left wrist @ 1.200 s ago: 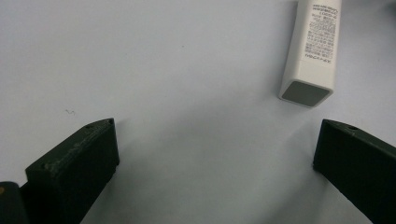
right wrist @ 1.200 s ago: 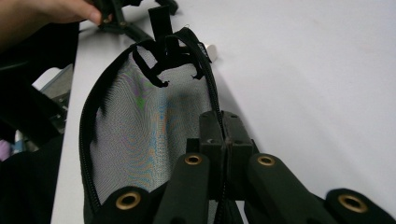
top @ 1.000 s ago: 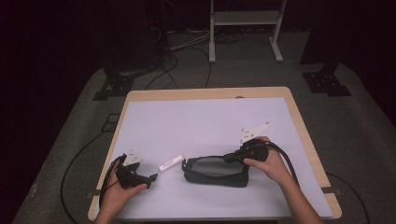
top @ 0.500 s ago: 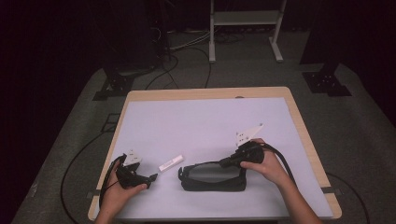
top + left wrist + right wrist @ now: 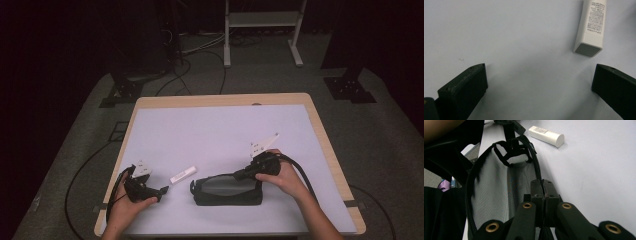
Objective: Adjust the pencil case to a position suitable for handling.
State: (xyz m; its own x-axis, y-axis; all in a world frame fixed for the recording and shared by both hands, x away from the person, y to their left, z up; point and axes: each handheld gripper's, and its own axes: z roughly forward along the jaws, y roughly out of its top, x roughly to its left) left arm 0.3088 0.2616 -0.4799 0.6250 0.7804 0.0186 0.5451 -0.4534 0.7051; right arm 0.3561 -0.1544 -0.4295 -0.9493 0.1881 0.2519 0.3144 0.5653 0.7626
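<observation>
Print on the white tube is too small to read. Left gripper is spread wide; right gripper pinches the mesh pouch zipper.

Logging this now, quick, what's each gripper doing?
Left gripper: open, empty, near the tube.
Right gripper: shut on the pouch.
</observation>
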